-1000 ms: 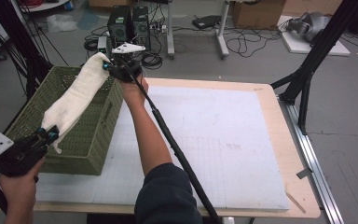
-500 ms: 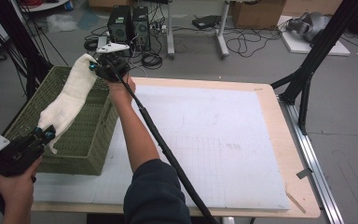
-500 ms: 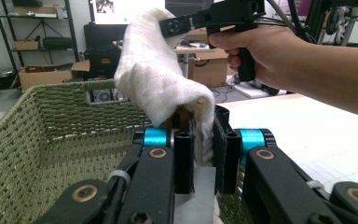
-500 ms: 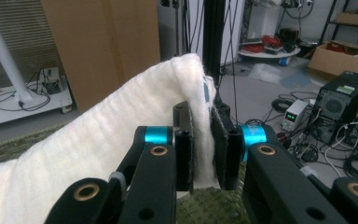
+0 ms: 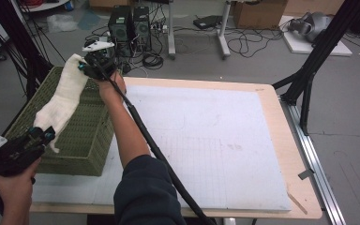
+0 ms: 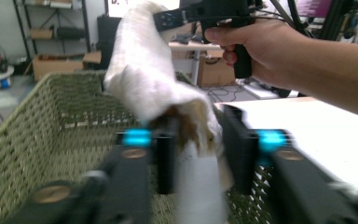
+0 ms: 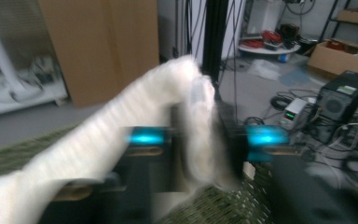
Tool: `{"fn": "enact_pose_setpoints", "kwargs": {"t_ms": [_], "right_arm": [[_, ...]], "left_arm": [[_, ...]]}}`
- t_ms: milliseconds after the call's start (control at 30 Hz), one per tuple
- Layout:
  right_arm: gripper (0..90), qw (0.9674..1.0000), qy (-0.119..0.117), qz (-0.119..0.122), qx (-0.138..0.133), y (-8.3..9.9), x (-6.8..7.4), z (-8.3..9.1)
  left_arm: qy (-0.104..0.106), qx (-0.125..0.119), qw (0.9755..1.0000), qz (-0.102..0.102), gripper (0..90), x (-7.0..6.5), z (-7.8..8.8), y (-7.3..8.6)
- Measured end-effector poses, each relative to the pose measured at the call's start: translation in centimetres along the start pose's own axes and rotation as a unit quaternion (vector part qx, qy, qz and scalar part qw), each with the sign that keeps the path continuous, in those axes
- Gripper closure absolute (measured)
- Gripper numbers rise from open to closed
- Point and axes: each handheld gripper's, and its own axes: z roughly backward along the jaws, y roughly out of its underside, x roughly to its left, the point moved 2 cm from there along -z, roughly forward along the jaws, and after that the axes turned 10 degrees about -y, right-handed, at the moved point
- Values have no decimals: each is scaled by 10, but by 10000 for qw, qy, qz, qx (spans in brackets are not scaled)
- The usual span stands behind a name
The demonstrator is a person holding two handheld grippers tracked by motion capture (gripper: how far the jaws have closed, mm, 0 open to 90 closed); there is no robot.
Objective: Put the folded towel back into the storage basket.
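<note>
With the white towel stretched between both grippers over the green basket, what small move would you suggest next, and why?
Probably draw both grippers back and let the white towel drop. It hangs over the green basket, and the jaws of the left gripper and right gripper have just been opening, with cloth between them.

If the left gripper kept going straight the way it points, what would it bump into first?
Probably the white cloth already between the left gripper jaws; beyond that, likely the right gripper, though depth is hard to judge.

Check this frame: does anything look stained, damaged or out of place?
Yes. The white towel stretched over the green wicker basket has a brownish stain near the end lying between the left claw jaws. Its other end hangs at the right claw. Nothing else stands out.
</note>
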Motion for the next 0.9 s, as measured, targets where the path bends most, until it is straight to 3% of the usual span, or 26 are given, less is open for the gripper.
{"fn": "enact_pose_setpoints", "kwargs": {"t_ms": [33,67,167,300,500,567,767,900], "right_arm": [[296,9994,58,51,344,2,2,-8],[280,9990,25,-34,455,4,2,-11],[281,9990,11,-158,427,10,0,-10],[282,9989,-19,-214,405,15,-3,-1],[281,9993,-49,-236,296,26,-4,27],[280,9994,-55,-221,274,30,-5,39],[247,9993,-88,-285,206,41,-7,71],[227,9995,-94,-200,219,49,-7,93]], "left_arm": [[-70,-31,10000,64,420,0,0,0],[-91,-96,9998,141,370,1,0,-1],[-169,-227,9996,80,330,0,3,-5],[-122,-193,9997,116,336,1,3,-4],[10,-153,9998,146,321,0,2,-4],[70,-38,9997,229,288,-1,1,-5],[114,-40,9997,218,182,-1,1,-7],[344,-54,9991,226,177,-4,0,-7]]}}
